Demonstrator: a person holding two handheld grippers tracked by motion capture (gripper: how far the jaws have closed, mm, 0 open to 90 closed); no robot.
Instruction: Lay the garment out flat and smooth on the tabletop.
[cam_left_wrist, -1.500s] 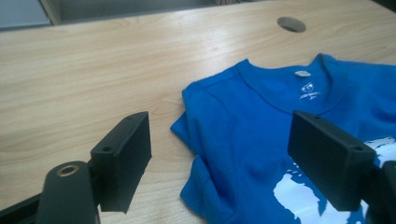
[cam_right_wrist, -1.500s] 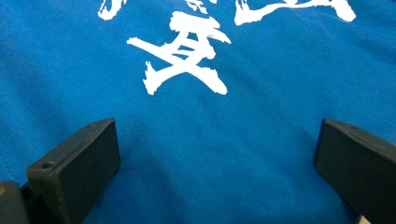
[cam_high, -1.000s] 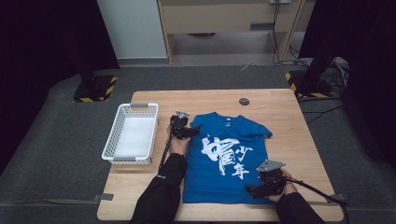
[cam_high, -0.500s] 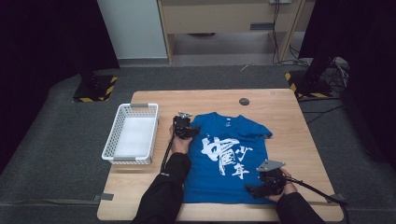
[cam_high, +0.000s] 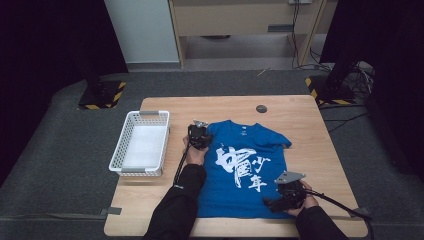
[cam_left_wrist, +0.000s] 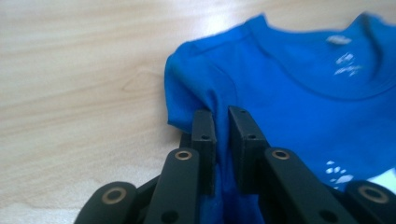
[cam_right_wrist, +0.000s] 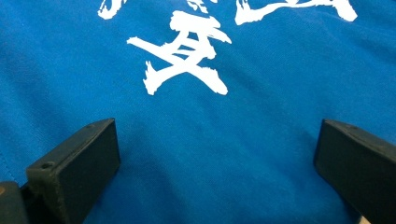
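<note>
A blue t-shirt (cam_high: 240, 165) with white characters lies flat on the wooden table (cam_high: 310, 135), collar toward the far side. My left gripper (cam_high: 200, 132) sits at the shirt's left shoulder. In the left gripper view that gripper (cam_left_wrist: 222, 114) has its jaws nearly together, pinching a fold of the sleeve of the shirt (cam_left_wrist: 303, 84). My right gripper (cam_high: 270, 202) rests at the shirt's lower right, near the hem. In the right gripper view it (cam_right_wrist: 217, 135) stands wide open just above the cloth (cam_right_wrist: 196, 154), below the white print.
A white mesh basket (cam_high: 122, 145) stands on the table left of the shirt, close to my left forearm. A small dark round disc (cam_high: 261, 108) lies near the far edge. Bare wood stretches to the right of the shirt.
My left gripper has shifted slightly to the right at the sleeve. The right gripper has stayed where it was.
</note>
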